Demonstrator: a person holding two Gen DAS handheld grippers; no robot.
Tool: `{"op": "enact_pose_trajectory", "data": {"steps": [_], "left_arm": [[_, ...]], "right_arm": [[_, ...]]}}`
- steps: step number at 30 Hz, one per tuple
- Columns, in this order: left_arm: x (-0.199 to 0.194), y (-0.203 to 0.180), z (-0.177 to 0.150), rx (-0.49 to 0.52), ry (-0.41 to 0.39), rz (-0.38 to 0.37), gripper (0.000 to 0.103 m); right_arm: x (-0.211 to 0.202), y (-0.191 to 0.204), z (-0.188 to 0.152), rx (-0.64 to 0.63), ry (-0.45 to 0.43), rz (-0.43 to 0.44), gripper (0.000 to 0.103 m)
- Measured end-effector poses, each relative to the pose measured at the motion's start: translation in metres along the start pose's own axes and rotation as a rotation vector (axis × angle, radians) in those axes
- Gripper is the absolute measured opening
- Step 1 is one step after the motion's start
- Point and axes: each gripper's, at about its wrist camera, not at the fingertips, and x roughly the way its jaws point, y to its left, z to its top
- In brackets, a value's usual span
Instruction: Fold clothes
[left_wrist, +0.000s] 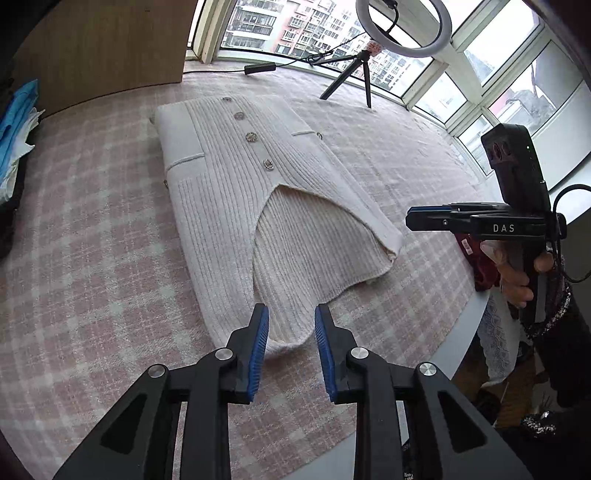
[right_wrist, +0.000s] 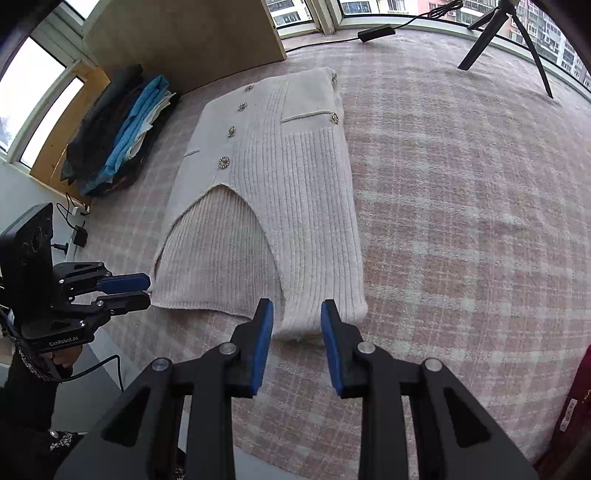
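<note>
A cream ribbed knit cardigan (left_wrist: 240, 192) with jewelled buttons lies flat on the pink plaid cloth, its sides folded in to a long narrow shape; it also shows in the right wrist view (right_wrist: 288, 192). My left gripper (left_wrist: 291, 332) is open, its blue pads on either side of the near left corner of the garment, holding nothing. My right gripper (right_wrist: 297, 330) is open at the near right corner, empty. The right gripper also shows in the left wrist view (left_wrist: 410, 218), and the left gripper in the right wrist view (right_wrist: 147, 290).
The pink plaid cloth (left_wrist: 92, 280) covers the table. A pile of folded clothes (right_wrist: 122, 133) lies at the far left. A ring light on a tripod (left_wrist: 354, 74) stands at the back by the windows. A dark red garment (right_wrist: 576, 402) lies at the right edge.
</note>
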Motion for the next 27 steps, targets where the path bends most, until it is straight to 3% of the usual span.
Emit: {"op": "enact_pose_trajectory", "data": {"steps": [2,6,9,12,17,19,21,27], "left_arm": [[-0.003,0.019,0.010,-0.077,-0.024,0.041,0.038],[0.029,0.047,0.023,-0.170,0.032,0.103,0.038],[0.051,0.055,0.025,-0.244,0.071,0.030,0.040],[0.063,0.044,0.024,-0.233,0.078,0.019,0.042],[0.077,0.027,0.028,-0.188,0.092,0.018,0.046],[0.082,0.020,0.031,-0.177,0.099,0.024,0.047],[0.086,0.011,0.032,-0.141,0.104,0.048,0.047],[0.097,-0.012,0.032,-0.081,0.090,0.097,0.045]], "right_arm": [[-0.009,-0.008,0.016,-0.005,-0.060,-0.026,0.070],[0.024,-0.016,0.043,-0.043,0.001,-0.031,0.070],[0.050,-0.026,0.047,-0.037,0.079,0.028,0.070],[0.068,-0.025,0.043,-0.058,0.124,0.097,0.070],[0.078,-0.005,0.029,-0.172,0.096,0.057,0.072],[0.082,0.005,0.027,-0.214,0.094,0.042,0.068],[0.085,0.014,0.024,-0.245,0.101,0.053,0.053],[0.095,0.029,0.022,-0.306,0.110,0.079,0.048]]}}
